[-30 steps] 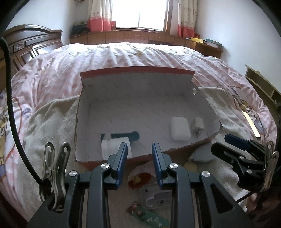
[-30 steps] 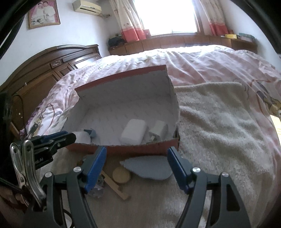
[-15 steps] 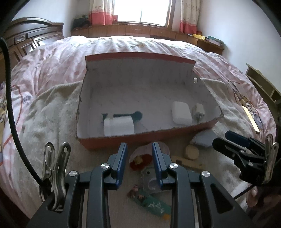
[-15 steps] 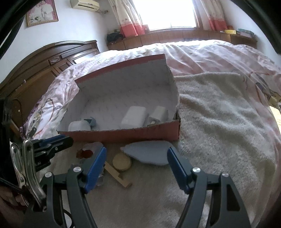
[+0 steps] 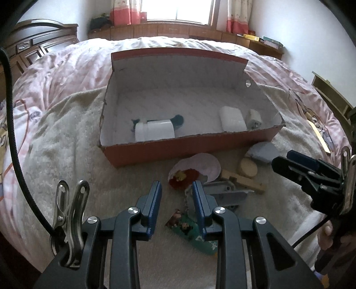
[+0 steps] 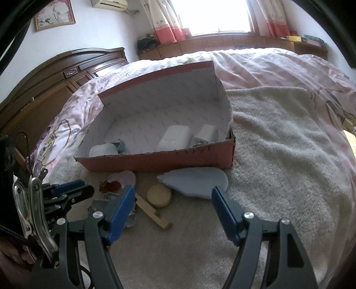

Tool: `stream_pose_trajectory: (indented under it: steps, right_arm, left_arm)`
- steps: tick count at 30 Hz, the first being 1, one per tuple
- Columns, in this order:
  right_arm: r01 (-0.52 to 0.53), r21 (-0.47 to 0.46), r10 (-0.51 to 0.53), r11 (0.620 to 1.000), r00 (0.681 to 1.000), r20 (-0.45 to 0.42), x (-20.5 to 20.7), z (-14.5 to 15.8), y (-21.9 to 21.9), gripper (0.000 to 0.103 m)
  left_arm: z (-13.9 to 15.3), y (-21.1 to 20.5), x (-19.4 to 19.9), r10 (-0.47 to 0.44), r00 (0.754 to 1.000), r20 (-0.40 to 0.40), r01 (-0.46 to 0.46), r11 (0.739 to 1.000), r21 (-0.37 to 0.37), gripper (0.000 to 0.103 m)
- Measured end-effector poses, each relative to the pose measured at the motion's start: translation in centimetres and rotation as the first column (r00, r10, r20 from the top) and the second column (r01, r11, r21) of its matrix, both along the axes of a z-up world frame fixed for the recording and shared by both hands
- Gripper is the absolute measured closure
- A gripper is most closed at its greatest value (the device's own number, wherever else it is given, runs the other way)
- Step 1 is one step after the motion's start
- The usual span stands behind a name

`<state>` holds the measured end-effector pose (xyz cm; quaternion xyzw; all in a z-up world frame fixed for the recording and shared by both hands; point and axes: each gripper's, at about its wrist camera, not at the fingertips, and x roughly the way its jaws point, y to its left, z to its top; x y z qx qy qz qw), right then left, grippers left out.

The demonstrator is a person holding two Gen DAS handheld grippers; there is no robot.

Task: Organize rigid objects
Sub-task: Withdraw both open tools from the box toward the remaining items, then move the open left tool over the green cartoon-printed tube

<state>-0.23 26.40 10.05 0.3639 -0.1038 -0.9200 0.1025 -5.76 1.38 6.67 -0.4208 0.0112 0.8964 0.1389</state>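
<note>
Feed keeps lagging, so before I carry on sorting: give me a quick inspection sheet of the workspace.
Surface: cream towel over a pink quilt.
Job's things: red box holds a white bottle, white case, white plug. Outside, in front: round wooden disc, wooden stick, blue-grey pad, grey metal piece, green card.
Clutter: nothing seen.
Grippers: left gripper and right gripper open, empty.
Cables: black cable at left.
Surroundings: headboard, window.
</note>
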Motion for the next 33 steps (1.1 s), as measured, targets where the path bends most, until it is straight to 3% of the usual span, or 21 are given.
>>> stream_pose_trajectory:
  steps: [6,17,18,22,26,28,33]
  right_arm:
    - [0.000,-0.002,0.000,1.000,1.000,0.005,0.2,-0.2,0.0,0.028]
    - [0.001,-0.007,-0.001,1.000,1.000,0.010,0.3,-0.5,0.1,0.028]
    - [0.000,-0.009,0.000,1.000,1.000,0.011,0.3,-0.5,0.1,0.028]
    - [-0.006,-0.015,0.006,1.000,1.000,0.016,0.3,-0.6,0.0,0.028]
    - [-0.006,-0.013,0.006,1.000,1.000,0.012,0.4,-0.6,0.0,0.028]
    - [-0.005,-0.016,0.005,1.000,1.000,0.014,0.4,-0.6,0.0,0.028]
    - [-0.007,-0.019,0.007,1.000,1.000,0.020,0.3,-0.7,0.0,0.028]
  left_arm:
    - [-0.3,-0.2,0.3,-0.020,0.999,0.034,0.019,0.999,0.032,0.074]
    - [-1.0,-0.5,2.1,-0.105,0.993,0.059,0.105,0.994,0.000,0.074]
    - [-1.0,-0.5,2.4,-0.120,0.991,0.061,0.120,0.993,0.004,0.073]
    - [-1.2,0.0,3.3,-0.182,0.981,0.066,0.183,0.983,-0.009,0.051]
    - [-1.7,1.4,4.5,-0.256,0.965,0.058,0.260,0.961,-0.092,0.045]
    - [-2.1,2.1,4.9,-0.281,0.958,0.049,0.285,0.948,-0.138,0.034]
    - [-3.1,2.8,4.4,-0.300,0.953,0.041,0.303,0.935,-0.184,0.033]
